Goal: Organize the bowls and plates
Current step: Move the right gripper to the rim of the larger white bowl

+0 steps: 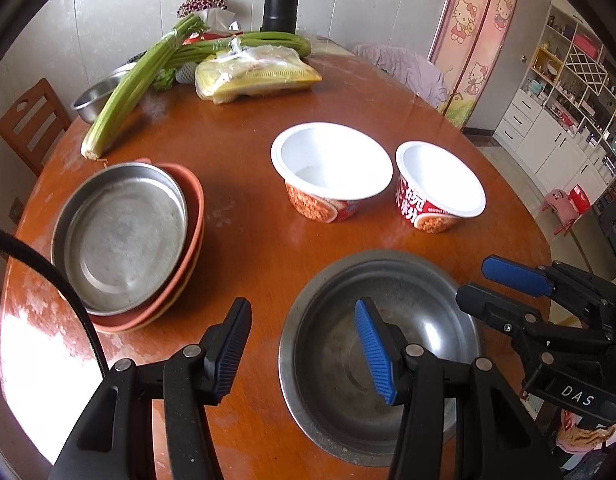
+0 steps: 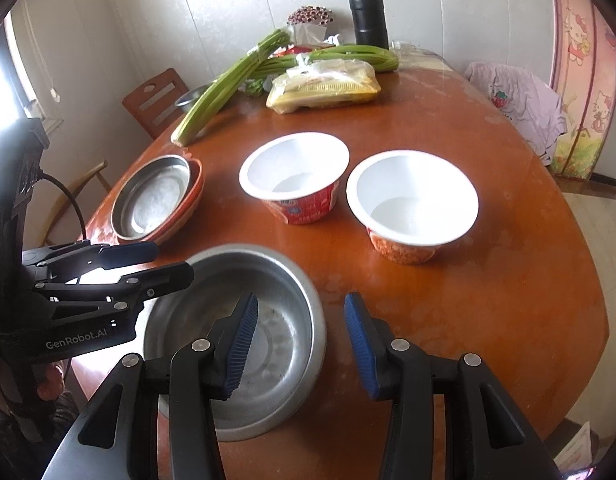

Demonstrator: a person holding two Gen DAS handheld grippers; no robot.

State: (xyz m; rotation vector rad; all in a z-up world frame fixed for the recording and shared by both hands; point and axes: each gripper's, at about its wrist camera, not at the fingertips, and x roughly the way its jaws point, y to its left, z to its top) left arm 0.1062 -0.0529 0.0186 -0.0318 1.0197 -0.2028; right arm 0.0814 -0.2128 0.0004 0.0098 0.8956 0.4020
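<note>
Both tongs, left (image 1: 303, 350) and right (image 2: 299, 344), are wide open and hold nothing. Below them the round steel bowl (image 2: 267, 344) sits on the brown wooden counter (image 2: 488, 280). Farther stand two white paper noodle bowls (image 2: 293, 176) (image 2: 412, 200), and left a steel plate stacked on orange plates (image 1: 123, 232). I judge the next step is gripping the steel bowl's rim.

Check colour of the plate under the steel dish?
Terracotta orange plate, clearest in left wrist view.
</note>
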